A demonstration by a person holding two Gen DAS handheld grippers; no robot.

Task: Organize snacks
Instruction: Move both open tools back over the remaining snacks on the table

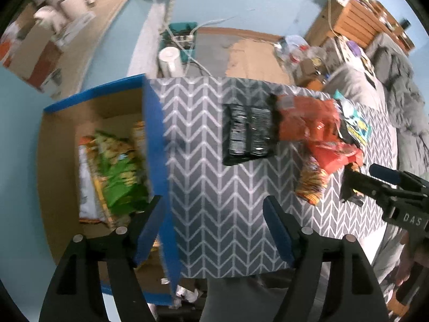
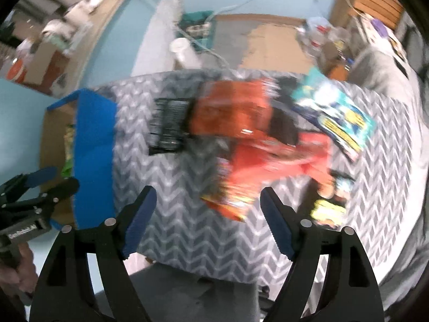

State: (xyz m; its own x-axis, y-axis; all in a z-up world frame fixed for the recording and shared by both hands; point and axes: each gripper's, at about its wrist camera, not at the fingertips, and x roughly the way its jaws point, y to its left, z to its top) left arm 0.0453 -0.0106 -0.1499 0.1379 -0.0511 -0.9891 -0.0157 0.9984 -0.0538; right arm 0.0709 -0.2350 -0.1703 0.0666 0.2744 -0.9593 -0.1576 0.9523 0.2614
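A blue-rimmed cardboard box (image 1: 150, 123) stands at the table's left edge and holds a green snack bag (image 1: 120, 171) and a white one (image 1: 85, 187). On the chevron cloth (image 1: 214, 201) lie a black packet (image 1: 248, 134), orange bags (image 1: 305, 123), a red bag (image 1: 335, 155) and a teal bag (image 1: 356, 123). My left gripper (image 1: 211, 209) is open and empty above the box's right wall. My right gripper (image 2: 207, 201) is open and empty over the cloth, just short of the red bag (image 2: 268, 166); it also shows in the left wrist view (image 1: 367, 179). The right wrist view is blurred.
The table's near edge runs just below both grippers. Behind the table stand a white roll (image 1: 171, 61) and a teal bin with cables (image 1: 182, 40). A grey sofa (image 1: 396, 86) and wooden shelves (image 1: 359, 18) lie to the right.
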